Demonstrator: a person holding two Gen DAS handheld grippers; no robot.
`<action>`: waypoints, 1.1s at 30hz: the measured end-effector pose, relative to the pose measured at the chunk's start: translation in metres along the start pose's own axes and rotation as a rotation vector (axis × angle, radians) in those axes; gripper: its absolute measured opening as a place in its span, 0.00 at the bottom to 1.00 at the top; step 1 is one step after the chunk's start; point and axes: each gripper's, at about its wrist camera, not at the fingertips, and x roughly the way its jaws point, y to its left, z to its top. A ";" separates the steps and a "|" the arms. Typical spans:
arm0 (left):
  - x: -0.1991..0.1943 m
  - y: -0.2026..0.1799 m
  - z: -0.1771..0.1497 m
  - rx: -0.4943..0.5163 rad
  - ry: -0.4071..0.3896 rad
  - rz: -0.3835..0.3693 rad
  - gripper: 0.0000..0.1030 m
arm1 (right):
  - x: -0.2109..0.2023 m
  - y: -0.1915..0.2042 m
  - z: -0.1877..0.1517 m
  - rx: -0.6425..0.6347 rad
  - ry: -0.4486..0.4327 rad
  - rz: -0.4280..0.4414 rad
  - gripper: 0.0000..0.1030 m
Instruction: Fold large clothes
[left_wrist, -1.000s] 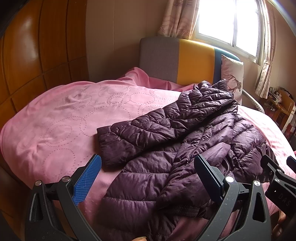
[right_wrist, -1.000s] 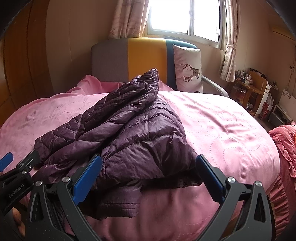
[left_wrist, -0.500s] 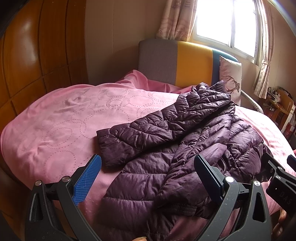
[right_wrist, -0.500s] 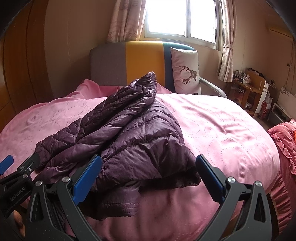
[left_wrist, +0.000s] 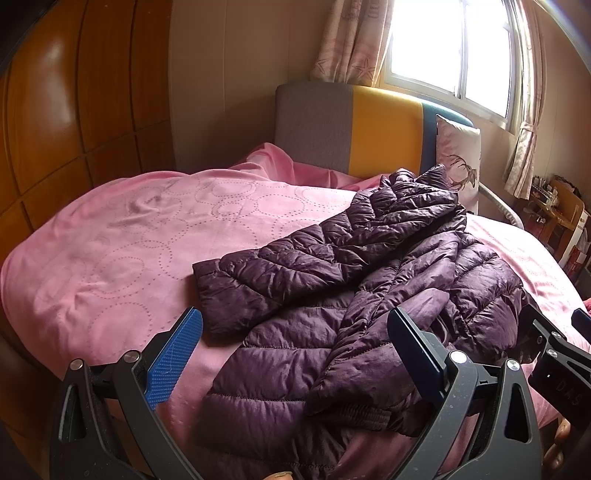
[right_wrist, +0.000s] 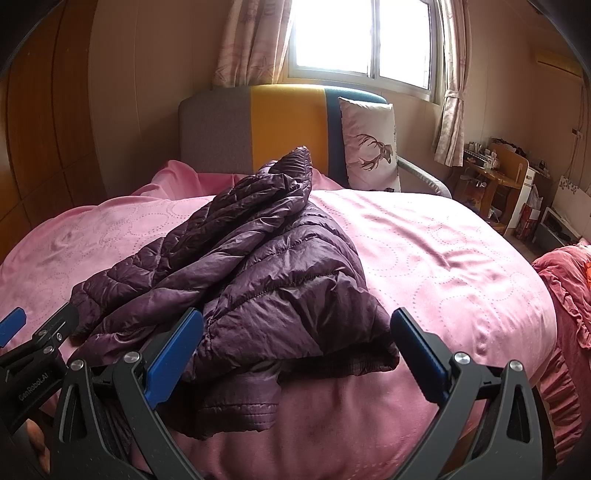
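I see both hand-held grippers, left (left_wrist: 295, 350) and right (right_wrist: 295, 350), spread wide and empty, above the purple jacket (left_wrist: 354, 295) at the bed's (left_wrist: 122, 236) near edge.

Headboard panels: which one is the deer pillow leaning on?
The blue-green panel at the window end of the headboard. The deer pillow stands against it; the yellow middle panel and the grey panel have no pillow.

Both views have drawn slightly back from the purple jacket (left_wrist: 369, 295).
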 end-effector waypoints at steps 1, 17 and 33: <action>-0.001 0.000 0.000 0.000 -0.001 -0.001 0.96 | 0.000 0.000 0.000 0.001 0.001 0.001 0.98; -0.001 -0.001 0.001 -0.001 0.004 -0.007 0.96 | -0.002 0.000 -0.002 -0.002 0.011 0.005 0.98; 0.001 0.000 -0.002 0.001 0.012 -0.007 0.96 | 0.002 0.001 -0.004 -0.008 0.025 0.011 0.98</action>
